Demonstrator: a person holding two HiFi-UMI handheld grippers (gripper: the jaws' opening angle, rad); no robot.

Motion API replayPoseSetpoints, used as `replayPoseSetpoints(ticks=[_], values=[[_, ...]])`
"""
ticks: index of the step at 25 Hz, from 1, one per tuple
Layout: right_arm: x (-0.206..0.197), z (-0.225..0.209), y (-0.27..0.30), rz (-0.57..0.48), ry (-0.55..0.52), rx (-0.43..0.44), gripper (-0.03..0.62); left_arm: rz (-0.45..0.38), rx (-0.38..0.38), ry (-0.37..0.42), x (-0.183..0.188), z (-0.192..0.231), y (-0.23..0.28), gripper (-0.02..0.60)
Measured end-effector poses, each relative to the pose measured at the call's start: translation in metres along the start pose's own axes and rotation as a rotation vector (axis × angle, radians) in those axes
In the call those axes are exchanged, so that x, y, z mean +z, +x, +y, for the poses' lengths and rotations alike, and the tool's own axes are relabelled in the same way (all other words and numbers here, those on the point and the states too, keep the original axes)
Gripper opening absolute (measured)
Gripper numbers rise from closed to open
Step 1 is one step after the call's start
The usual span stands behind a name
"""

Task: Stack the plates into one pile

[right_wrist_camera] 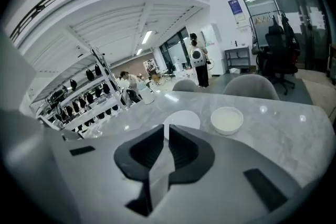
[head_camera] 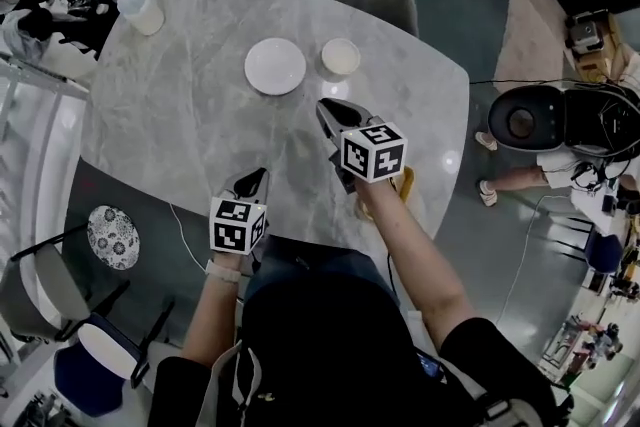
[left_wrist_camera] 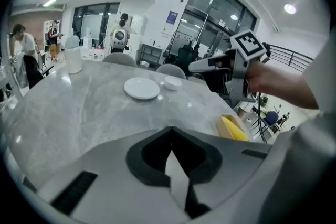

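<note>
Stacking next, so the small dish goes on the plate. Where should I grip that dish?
Probably take the small dish by its near rim, coming from the person's side, straddling the wall. It sits upright with a raised wall, and that edge is free, clear of the plate.

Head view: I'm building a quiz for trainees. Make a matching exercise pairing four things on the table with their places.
Things:
1. large white plate
2. small white dish
3. white bottle
4. yellow object

Places:
A. near right edge of the table
B. far left corner
C. right one of the central pair
D. left one of the central pair

Pairs: 1-D, 2-C, 3-B, 4-A
</note>
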State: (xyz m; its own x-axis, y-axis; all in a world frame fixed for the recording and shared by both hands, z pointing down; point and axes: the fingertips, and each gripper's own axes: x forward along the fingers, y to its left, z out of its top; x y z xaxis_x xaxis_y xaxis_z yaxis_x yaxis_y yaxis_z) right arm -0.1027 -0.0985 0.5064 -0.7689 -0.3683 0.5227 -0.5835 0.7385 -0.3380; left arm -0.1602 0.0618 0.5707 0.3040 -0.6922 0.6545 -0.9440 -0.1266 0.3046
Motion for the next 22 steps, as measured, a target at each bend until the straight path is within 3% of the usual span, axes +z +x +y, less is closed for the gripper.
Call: replayPoseSetpoints(ticks=[12, 22], values=[[0.031, 0.022, -0.154, -0.148, -0.158, 0.013, 0.032, -0.209, -0.04, 0.135, 0.092, -0.097, -0.047, 0.009], [0.026, 0.017, -0.257, -0.227, -0.274, -0.083, 0.032, -0.335, -0.114, 0.212, 0.135, -0.169, -0.077, 0.009]])
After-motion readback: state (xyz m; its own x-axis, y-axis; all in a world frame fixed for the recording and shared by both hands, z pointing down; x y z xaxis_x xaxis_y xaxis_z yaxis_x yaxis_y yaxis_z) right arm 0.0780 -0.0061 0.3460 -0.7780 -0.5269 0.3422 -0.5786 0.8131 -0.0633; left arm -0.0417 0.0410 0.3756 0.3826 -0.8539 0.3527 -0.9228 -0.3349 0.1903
